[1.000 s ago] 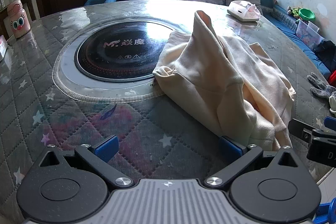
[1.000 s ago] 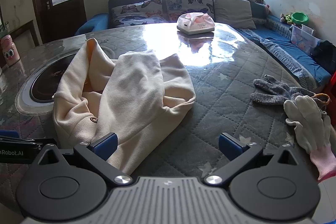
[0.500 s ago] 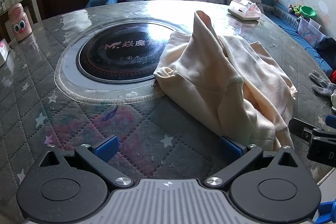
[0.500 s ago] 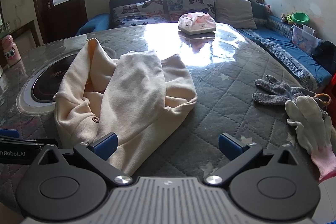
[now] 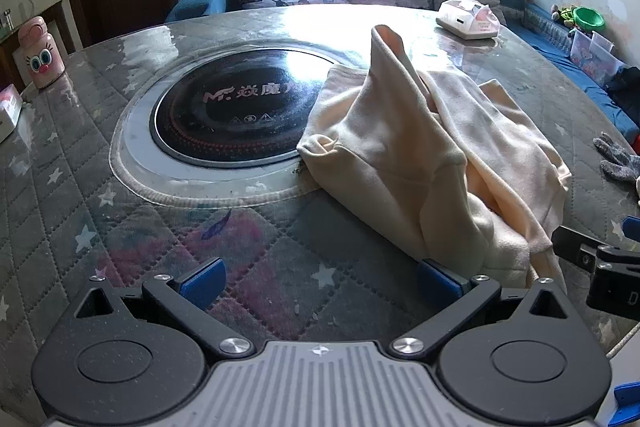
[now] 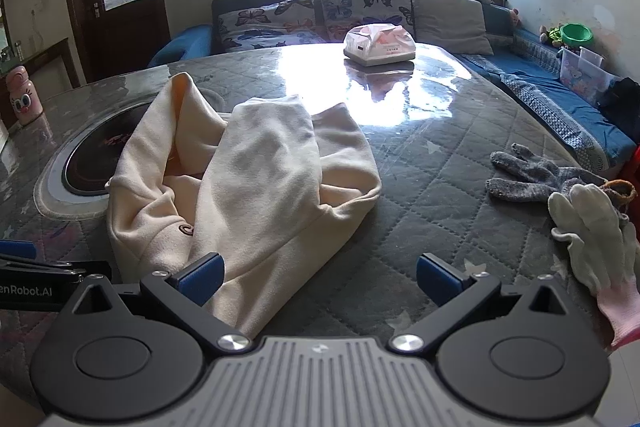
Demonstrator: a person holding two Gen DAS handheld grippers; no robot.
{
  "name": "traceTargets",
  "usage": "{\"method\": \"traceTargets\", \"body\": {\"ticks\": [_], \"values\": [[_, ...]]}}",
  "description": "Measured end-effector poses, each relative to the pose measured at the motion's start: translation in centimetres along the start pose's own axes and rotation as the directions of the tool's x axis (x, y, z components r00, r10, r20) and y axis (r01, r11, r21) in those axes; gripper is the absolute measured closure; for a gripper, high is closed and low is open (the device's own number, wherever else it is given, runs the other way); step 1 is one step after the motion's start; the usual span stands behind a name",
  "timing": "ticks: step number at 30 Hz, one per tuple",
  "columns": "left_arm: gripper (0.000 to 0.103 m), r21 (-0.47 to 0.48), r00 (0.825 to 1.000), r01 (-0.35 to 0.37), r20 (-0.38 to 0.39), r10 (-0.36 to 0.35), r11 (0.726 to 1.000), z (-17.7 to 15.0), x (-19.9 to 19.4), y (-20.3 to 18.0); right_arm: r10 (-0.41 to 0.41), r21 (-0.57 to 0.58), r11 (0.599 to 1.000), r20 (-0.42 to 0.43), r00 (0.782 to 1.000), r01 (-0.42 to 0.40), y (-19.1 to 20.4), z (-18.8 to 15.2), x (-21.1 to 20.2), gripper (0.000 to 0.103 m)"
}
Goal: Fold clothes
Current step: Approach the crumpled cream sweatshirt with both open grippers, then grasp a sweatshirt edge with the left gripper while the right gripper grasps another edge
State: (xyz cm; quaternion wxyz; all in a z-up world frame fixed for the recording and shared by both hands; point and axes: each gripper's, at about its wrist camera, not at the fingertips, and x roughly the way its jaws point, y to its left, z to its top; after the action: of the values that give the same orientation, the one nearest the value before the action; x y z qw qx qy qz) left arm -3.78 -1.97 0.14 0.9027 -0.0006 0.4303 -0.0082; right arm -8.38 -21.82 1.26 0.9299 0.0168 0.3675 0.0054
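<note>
1. Cloth first: one cream garment lies heaped in the centre-left of the right wrist view, on the quilted table. One fold stands up in a peak and nothing lies flat. It looks like a hooded top, though I cannot be sure.

2. Left gripper sits at the bottom of its frame, jaws wide and holding nothing, with its right fingertip just at the garment's near hem.

3. Right gripper is spread wide and empty too, with its left fingertip over the near edge of the cloth.

4. Judgement: a crumpled heap wants spreading before any fold. Pinching two separate edge points, one per tool, and drawing them apart along the table should flatten it. Grab a single layer, not a bunch.

5. Care is needed at the left of the frame, where the cloth overlaps the round cooktop. Dragging it towards the near edge keeps it on the quilting.

6. Count: one garment, two grippers, one cooktop, one tissue box at upper centre, two gloves at the right edge, a grey glove and a white glove.
</note>
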Motion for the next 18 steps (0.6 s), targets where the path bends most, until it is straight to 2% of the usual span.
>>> {"method": "traceTargets", "body": {"ticks": [18], "values": [[0.0, 0.004, 0.998, -0.026, 0.049, 0.025, 1.0, 2.7, 0.2, 0.8, 0.053, -0.013, 0.999, 0.055, 0.997, -0.053, 0.0, 2.6, 0.7, 0.0]]}}
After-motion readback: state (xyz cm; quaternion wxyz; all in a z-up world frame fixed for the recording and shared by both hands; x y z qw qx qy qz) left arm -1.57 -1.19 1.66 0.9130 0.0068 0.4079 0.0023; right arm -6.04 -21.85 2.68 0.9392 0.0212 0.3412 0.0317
